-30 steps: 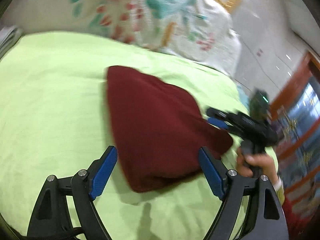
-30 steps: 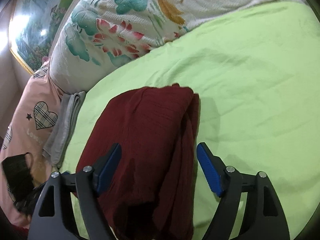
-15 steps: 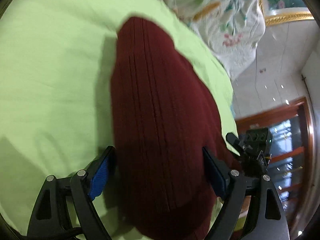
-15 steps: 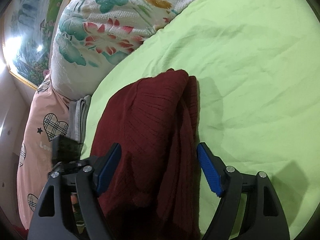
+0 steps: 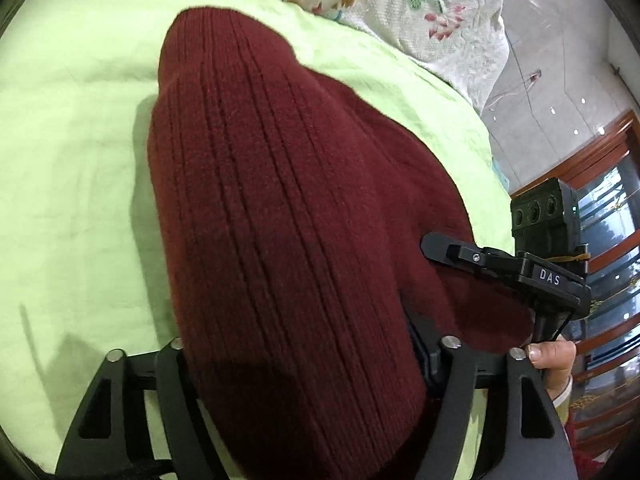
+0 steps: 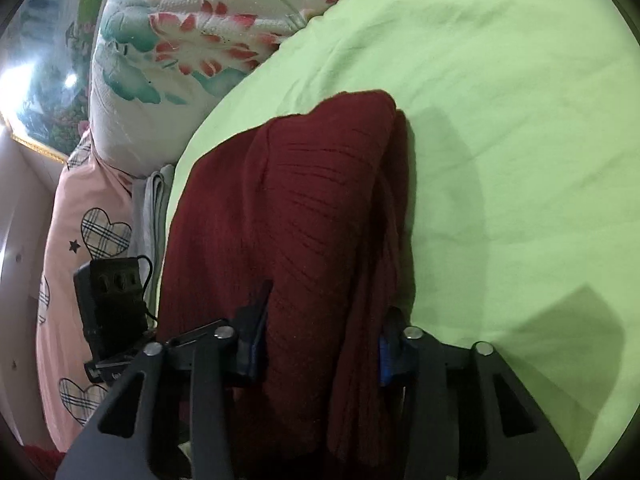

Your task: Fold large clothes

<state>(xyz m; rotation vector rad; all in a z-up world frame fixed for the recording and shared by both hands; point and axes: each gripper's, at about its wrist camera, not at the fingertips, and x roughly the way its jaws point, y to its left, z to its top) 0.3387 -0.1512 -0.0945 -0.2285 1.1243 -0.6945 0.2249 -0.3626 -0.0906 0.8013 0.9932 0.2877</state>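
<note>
A dark red ribbed sweater lies folded in a long bundle on the green bed sheet. In the left wrist view its near end fills the gap of my left gripper and bulges over both fingers, hiding the pads; the jaws are closing on it. In the right wrist view the other end of the sweater sits in my right gripper, whose blue pads squeeze the fabric as the jaws close. The right gripper's finger rests against the sweater's side, with a hand on its handle.
A floral quilt is heaped at the head of the bed. Beside it lie a pink pillow with plaid hearts and a folded grey cloth. A wood-framed glass door stands past the bed's edge. Green sheet spreads wide.
Both grippers came down and forward onto the sweater. Their jaws, wide apart earlier, have narrowed onto the fabric, the right one markedly. The sweater now fills both views.
</note>
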